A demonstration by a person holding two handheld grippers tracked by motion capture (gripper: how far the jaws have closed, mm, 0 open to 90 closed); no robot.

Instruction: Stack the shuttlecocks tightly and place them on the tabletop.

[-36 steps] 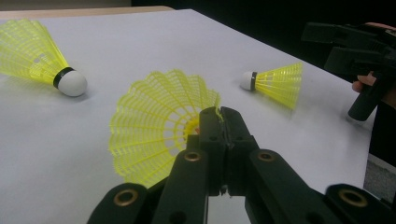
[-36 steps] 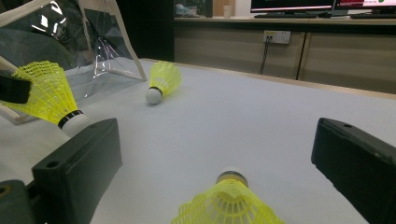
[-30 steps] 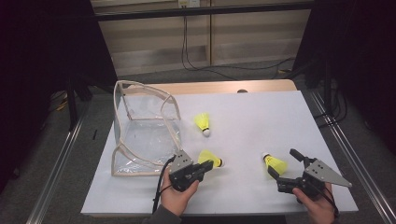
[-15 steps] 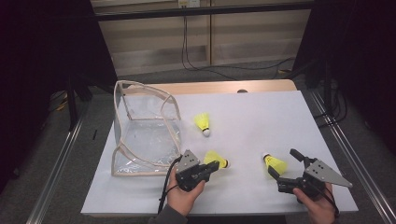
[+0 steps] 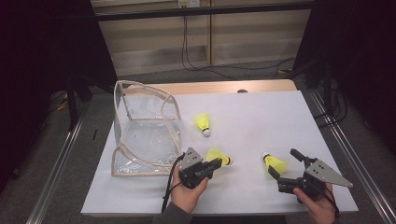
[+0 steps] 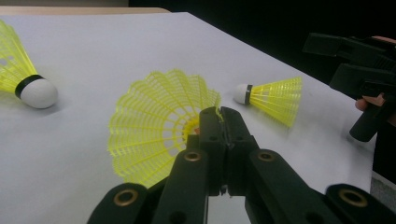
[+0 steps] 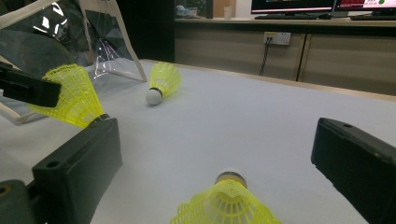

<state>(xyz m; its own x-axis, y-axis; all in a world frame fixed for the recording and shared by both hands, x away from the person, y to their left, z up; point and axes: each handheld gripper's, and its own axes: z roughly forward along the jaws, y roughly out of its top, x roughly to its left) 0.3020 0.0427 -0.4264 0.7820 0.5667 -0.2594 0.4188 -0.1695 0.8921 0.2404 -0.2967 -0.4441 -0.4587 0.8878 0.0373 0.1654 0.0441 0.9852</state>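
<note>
Three yellow shuttlecocks are on the white table. My left gripper (image 5: 214, 164) (image 6: 219, 114) is shut on the skirt rim of the middle shuttlecock (image 5: 217, 155) (image 6: 159, 126) (image 7: 70, 95), whose open skirt faces the gripper. My right gripper (image 5: 282, 162) (image 7: 217, 140) stands open at the front right. Between its spread jaws lies a second shuttlecock (image 5: 275, 164) (image 7: 226, 203) (image 6: 273, 95), cork pointing away, with neither jaw touching it. The third shuttlecock (image 5: 202, 122) (image 6: 18, 70) (image 7: 161, 81) lies farther back, cork toward me.
A clear plastic bag with a beige trim (image 5: 144, 135) (image 7: 37, 37) stands open on the table's left side, just left of my left hand. The white table top (image 5: 261, 116) stretches to the right and back. Metal rails run along both sides.
My left gripper has shifted slightly to the right with the shuttlecock still pinched in it. The right gripper and the other two shuttlecocks have stayed put.
</note>
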